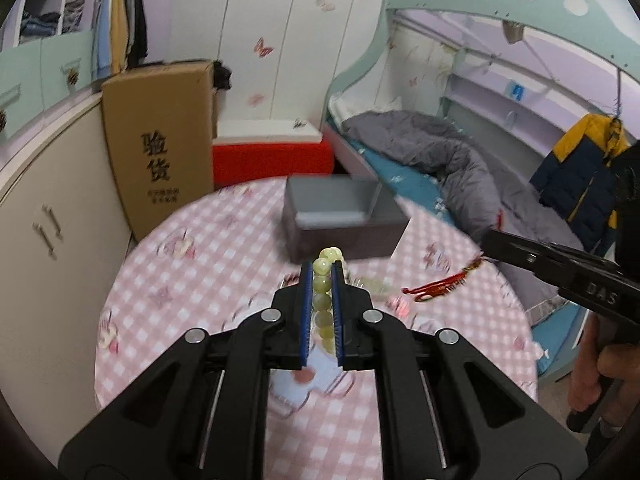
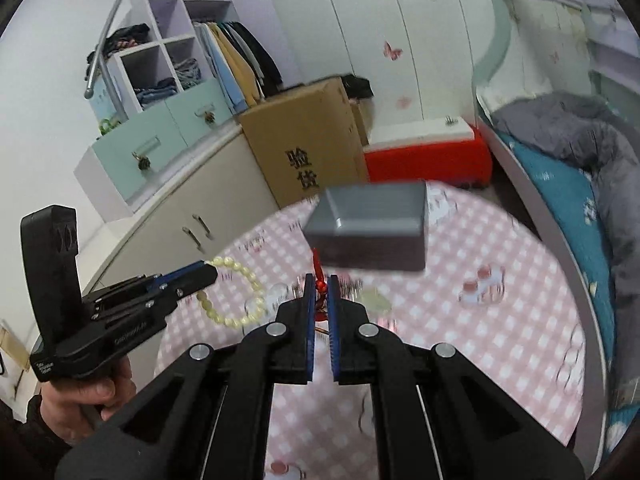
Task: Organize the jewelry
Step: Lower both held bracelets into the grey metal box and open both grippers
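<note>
Left gripper [image 1: 321, 268]: clamped on bracelet [image 1: 322, 300]. Right gripper [image 2: 320, 282]: pinched on tassel [image 2: 319, 280]. Both best lowered level into far box [image 1: 340, 216].

Box [image 1: 344, 216] on table [image 1: 192, 280] (far side), carton [image 1: 160, 140] behind

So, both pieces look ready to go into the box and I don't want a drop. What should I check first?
1. Left gripper shut on bead bracelet: ok.
2. Right gripper shut on red tassel: ok.
3. Grey box open: ok.
4. Box room for both: cannot tell, blurred.
5. Bracelet loop free of the right fingers: ok.
6. Pale pieces on the table under the grippers: cannot tell.
</note>
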Demonstrator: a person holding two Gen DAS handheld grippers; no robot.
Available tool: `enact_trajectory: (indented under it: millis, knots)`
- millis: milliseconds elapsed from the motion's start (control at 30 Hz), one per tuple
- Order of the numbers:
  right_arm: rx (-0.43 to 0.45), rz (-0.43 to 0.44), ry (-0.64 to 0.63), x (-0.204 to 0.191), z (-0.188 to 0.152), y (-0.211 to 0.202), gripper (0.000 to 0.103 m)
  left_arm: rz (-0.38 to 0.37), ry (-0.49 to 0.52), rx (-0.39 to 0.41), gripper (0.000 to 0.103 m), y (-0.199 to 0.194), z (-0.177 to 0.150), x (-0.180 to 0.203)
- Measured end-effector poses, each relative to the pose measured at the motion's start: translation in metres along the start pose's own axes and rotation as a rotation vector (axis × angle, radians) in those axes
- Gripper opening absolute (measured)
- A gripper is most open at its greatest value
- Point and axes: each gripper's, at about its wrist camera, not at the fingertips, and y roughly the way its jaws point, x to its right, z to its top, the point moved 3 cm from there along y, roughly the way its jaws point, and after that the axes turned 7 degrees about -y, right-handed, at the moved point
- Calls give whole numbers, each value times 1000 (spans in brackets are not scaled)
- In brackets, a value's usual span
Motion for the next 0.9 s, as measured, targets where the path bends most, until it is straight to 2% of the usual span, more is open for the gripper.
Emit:
enact_trajectory:
  millis: [200,333,467,567,600,633,667,700,733,767,800,900]
  knots:
    - [51,-3,-42,14,58,17,4,-49,34,60,9,13,53,19]
    - [35,-6,-46,29,86,44,4,-69,45,66,9,40,90,30]
    - [-50,-22,-26,46,90,86,4,-47,50,12,10,81,109,33]
    - [-117,-55,5,61,79,113,8,14,32,-62,12,115,111,26]
    - [-146,-76,13,67,73,124,13,27,27,-82,30,122,110,23]
    - [-171,-92,18,71,67,131,21,54,12,-109,66,132,108,19]
    - [-186,-111,39,78,63,134,23,83,-3,-112,76,135,107,14]
    - [-188,-110,59,81,62,134,38,93,-17,-100,85,134,106,8]
    - [-179,-116,87,85,59,130,70,79,-24,-92,86,131,107,6]
    - [-152,-161,117,92,56,123,86,66,-36,-82,87,127,108,3]
    - [-128,-177,133,97,55,117,95,77,-51,-68,91,121,108,-3]
    - [-123,-192,180,101,48,104,95,142,-42,-25,91,103,108,-7]
